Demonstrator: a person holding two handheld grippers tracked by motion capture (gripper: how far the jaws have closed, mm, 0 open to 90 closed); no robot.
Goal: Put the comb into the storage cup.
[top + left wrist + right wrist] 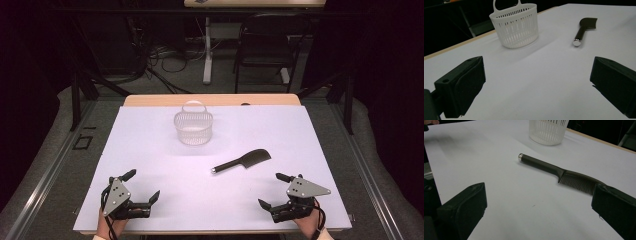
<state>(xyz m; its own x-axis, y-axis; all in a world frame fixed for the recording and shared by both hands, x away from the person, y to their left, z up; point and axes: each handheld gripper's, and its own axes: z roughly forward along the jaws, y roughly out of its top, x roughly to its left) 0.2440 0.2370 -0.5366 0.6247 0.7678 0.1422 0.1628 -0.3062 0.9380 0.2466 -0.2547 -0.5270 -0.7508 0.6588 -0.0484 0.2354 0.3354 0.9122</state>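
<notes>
I am working in what looks like a lab or recording studio rather than a home. The table (150,150) is covered with a plain white sheet, its wooden edge showing at the far side, and it stands on grey carpet inside a dark metal frame (75,100) with black curtains to the left and right. Beyond the far edge I see loose cables (170,60) on the floor, a black folding chair (265,45) and the white leg of another desk (207,50). The bare surface and the staged props, a white basket (193,127) and a dark comb (241,161), fit a test setup
</notes>
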